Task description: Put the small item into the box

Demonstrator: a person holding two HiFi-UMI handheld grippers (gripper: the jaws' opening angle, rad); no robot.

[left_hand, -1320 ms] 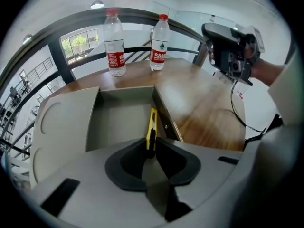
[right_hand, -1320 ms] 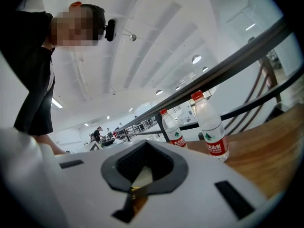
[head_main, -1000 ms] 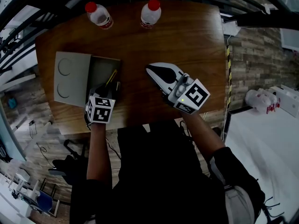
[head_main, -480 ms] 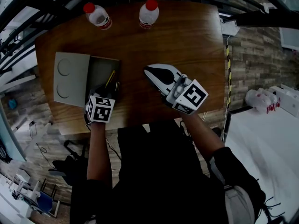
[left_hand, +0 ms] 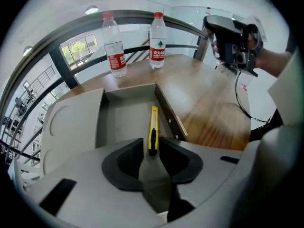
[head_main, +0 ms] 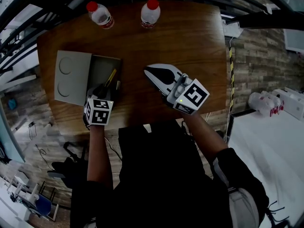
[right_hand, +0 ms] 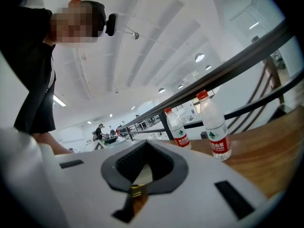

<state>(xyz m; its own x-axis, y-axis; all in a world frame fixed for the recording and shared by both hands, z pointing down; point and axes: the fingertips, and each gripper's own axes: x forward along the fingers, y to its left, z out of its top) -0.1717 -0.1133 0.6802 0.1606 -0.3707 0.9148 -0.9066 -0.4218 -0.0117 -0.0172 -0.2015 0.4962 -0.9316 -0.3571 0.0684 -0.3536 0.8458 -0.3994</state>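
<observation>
A grey box (head_main: pixel 97 65) stands open at the table's left, its lid (head_main: pixel 71 77) folded out to the left. My left gripper (head_main: pixel 105 88) is at the box's near edge, shut on the black end of a yellow utility knife (head_main: pixel 112 76). In the left gripper view the knife (left_hand: pixel 153 122) points out from the jaws over the box's inside (left_hand: pixel 123 115). My right gripper (head_main: pixel 148 71) hovers over the middle of the table, to the right of the box. Its jaws meet at the tips (right_hand: pixel 145 146) with nothing between them.
Two water bottles with red caps (head_main: pixel 100 14) (head_main: pixel 150 12) stand at the far edge of the wooden table (head_main: pixel 194 42). They also show beyond the box as bottles (left_hand: pixel 114 49) (left_hand: pixel 158 39). A railing runs behind the table.
The right gripper has drifted slightly to the left. The left gripper holds the knife at the box in nearly the same place.
</observation>
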